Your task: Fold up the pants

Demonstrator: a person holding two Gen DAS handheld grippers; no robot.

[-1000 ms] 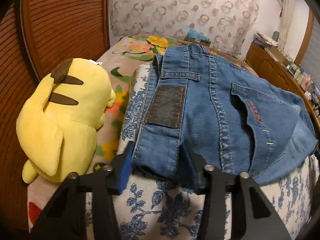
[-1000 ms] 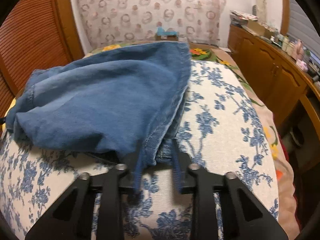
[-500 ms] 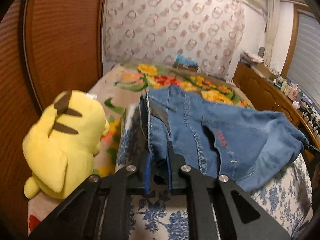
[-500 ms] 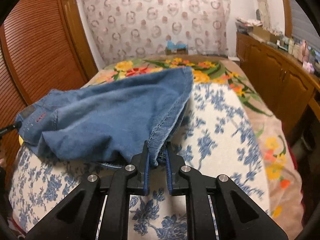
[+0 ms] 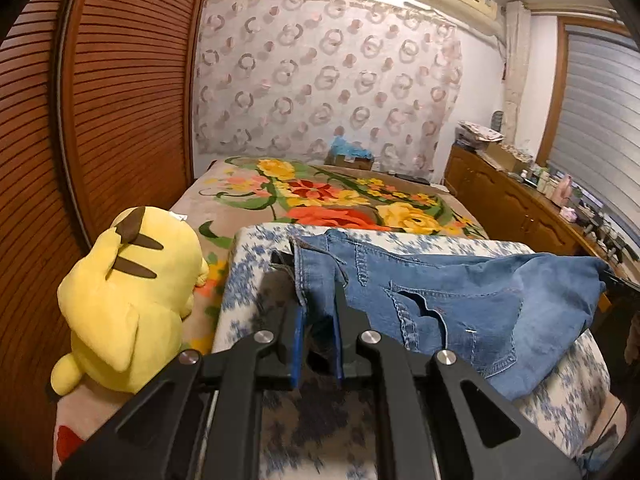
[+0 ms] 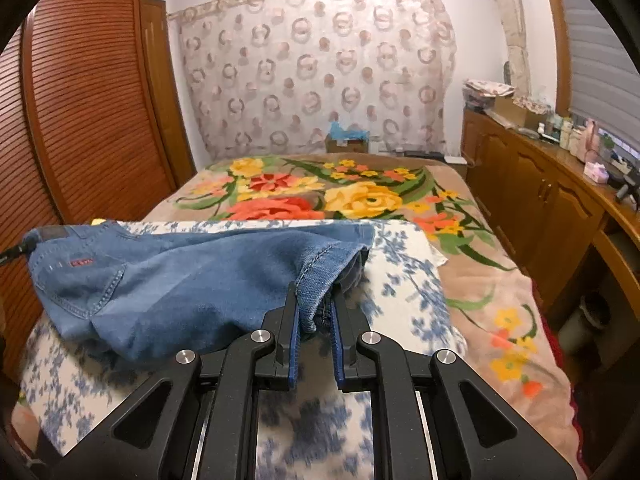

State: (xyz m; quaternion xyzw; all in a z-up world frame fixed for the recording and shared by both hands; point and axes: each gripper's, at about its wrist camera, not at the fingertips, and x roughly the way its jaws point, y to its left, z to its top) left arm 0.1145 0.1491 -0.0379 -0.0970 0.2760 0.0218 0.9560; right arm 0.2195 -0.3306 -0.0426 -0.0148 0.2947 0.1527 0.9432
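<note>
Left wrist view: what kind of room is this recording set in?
Most likely a home bedroom. A bed with a floral blanket fills the middle, a yellow plush toy sits beside the slatted wooden wardrobe doors, and a wooden cabinet along the window side is crowded with bottles and boxes.

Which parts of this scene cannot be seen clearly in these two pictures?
- Left wrist view: the edge of the blue denim pants that the left hand-held gripper pinches is hidden between its fingers.
- Right wrist view: the inner layers at the hem are covered by the right hand-held gripper.
- Both views: the blue-flowered white cloth is blurred.
- The small bottles on the wooden sideboard are too small to read.
</note>
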